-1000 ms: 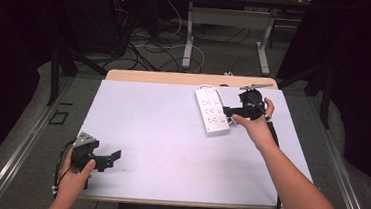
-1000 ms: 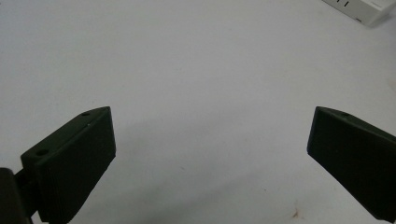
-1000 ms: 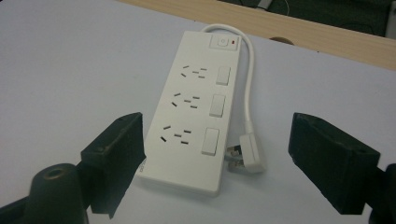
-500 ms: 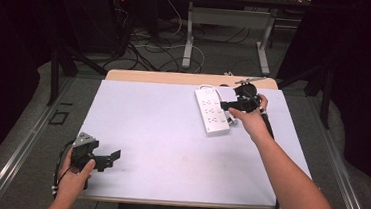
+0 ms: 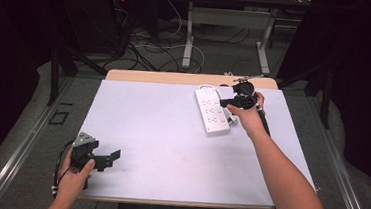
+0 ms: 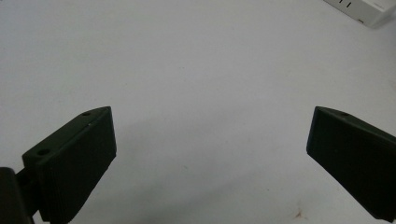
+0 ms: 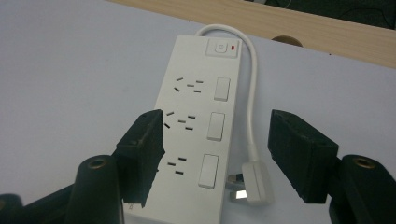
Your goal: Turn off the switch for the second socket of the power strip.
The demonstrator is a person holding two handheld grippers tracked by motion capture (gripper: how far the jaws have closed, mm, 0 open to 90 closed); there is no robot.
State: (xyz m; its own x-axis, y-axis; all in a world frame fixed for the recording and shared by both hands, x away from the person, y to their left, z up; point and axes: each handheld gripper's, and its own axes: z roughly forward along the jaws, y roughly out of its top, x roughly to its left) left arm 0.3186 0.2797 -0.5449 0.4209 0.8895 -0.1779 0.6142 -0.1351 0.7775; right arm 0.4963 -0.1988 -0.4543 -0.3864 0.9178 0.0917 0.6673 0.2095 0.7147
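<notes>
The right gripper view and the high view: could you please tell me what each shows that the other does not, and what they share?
The right gripper view alone makes out the power strip's switch with its red light and the white plug lying beside it. The high view alone takes in the left hand-held gripper at the table's near corner and the floor cables beyond. Both show the power strip and the right hand-held gripper, jaws just closing and apart, over it.

No readable text or label shows on the power strip (image 7: 196,135).
</notes>
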